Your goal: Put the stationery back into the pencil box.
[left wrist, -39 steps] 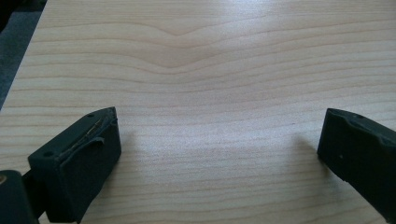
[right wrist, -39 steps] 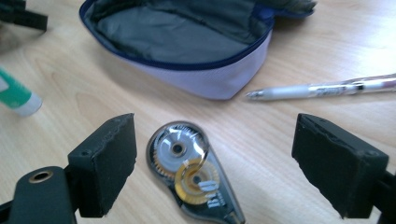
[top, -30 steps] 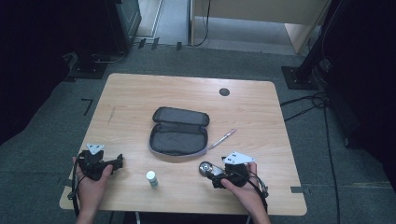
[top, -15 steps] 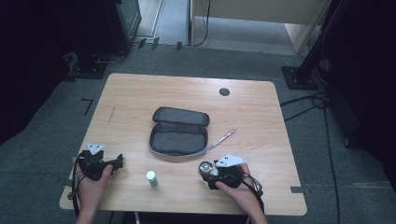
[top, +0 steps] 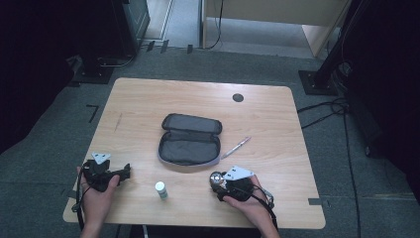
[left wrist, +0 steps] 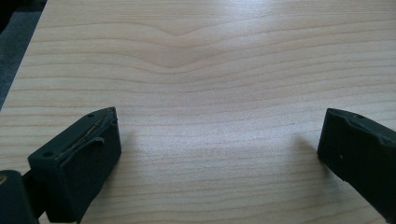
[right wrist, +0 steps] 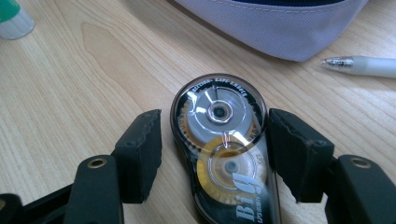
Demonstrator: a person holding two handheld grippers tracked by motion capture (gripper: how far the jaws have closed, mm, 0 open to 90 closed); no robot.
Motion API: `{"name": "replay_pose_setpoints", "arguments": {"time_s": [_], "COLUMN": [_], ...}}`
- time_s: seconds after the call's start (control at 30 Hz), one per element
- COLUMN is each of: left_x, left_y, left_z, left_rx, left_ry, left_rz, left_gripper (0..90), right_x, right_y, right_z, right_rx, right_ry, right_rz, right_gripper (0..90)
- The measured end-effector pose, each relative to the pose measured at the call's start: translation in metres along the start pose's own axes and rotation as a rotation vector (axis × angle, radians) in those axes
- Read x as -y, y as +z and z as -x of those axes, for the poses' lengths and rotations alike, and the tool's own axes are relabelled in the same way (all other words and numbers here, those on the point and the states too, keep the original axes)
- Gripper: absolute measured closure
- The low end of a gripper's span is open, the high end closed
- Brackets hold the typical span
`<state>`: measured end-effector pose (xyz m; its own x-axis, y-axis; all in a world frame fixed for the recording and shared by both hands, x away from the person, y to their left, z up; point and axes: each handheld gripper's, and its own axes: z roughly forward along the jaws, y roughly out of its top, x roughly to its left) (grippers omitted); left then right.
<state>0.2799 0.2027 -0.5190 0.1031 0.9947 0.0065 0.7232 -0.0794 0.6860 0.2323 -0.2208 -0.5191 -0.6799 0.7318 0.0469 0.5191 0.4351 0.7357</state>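
lying flat, correction tape dispenser [right wrist: 226,154] seemingly points its round end toward pouch [right wrist: 280,28].

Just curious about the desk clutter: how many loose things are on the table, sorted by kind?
Pencil case, open: 1
Pen: 1
Correction tape dispenser: 1
Small white tube with green: 1
Total: 4
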Motion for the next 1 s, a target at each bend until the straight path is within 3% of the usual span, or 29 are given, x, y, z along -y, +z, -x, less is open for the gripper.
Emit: {"name": "replay_pose_setpoints", "arguments": {"time_s": [0.07, 0.73, 0.8, 0.97, 1.0], "left_x": [0.0, 0.0, 0.0001, 0.0, 0.0], "left_y": [0.0, 0.0, 0.0, 0.0, 0.0], "left_z": [0.0, 0.0, 0.0, 0.0, 0.0], "left_rx": [0.0, 0.0, 0.0, 0.0, 0.0], "left_ry": [0.0, 0.0, 0.0, 0.0, 0.0], "left_rz": [0.0, 0.0, 0.0, 0.0, 0.0], "left_gripper": [0.0, 0.0, 0.0, 0.0, 0.0], "right_x": [0.0005, 0.0053, 0.006, 0.0061, 0.0063], "right_y": [0.0008, 0.0003, -0.0004, -0.0006, -0.0008], "right_z": [-0.0022, -0.0062, -0.0068, -0.0081, -0.0085], "right_rx": [0.017, 0.043, 0.041, 0.046, 0.051], "right_ry": [-0.019, 0.01, 0.009, 0.017, 0.018], "right_rz": [0.002, 0.034, 0.041, 0.044, 0.048], "right_gripper": [36.3, 36.9, 42.1, 43.9, 50.4]}}
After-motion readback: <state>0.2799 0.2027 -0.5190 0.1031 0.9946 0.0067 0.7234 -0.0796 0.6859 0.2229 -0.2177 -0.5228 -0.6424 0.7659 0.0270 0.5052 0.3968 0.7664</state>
